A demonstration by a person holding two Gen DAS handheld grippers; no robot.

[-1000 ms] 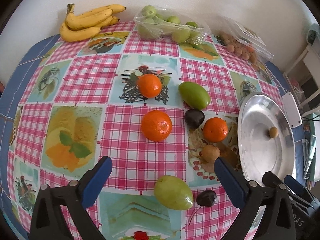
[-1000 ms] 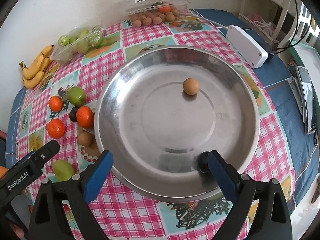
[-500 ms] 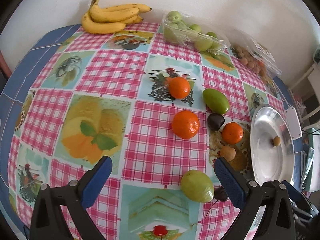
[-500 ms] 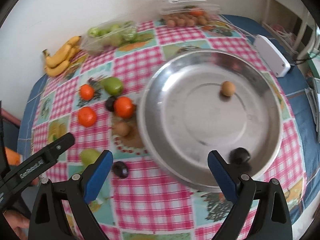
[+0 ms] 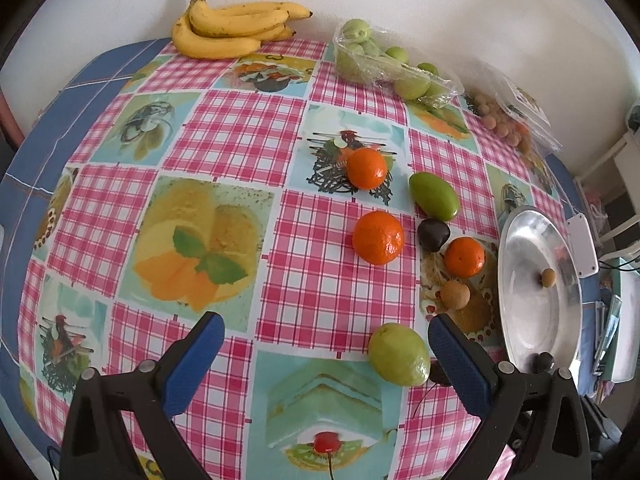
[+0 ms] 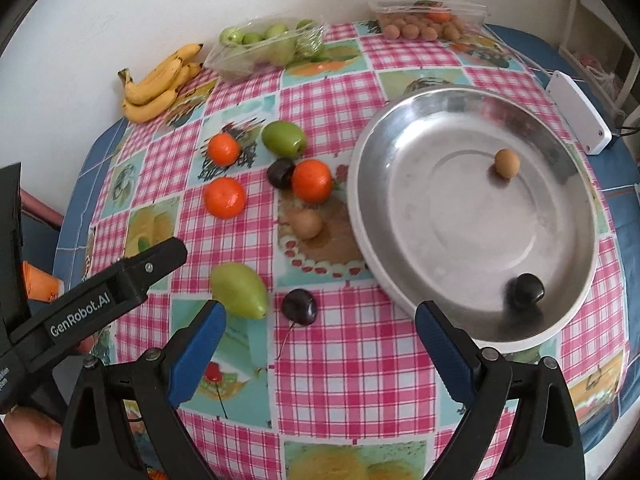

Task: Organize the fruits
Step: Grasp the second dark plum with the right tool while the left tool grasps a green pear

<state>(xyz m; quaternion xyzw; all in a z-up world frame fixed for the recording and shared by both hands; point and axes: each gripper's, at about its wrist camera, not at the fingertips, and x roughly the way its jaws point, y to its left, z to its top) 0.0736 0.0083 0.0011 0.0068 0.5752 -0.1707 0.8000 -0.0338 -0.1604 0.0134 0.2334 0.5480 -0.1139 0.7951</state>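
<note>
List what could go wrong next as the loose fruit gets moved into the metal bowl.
1. The dark cherry is small, round and close beside the green mango; the open right gripper may bump the mango or set the cherry rolling.
2. The cherry in the bowl and the brown fruit lie loose in the metal bowl; a nudge could scatter them.

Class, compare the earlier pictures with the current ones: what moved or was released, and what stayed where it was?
The right gripper, open, let a dark cherry go into the metal bowl and drew back over the table. The left gripper, open and empty, swung left. The small brown fruit in the bowl and the loose fruits kept their places.
</note>
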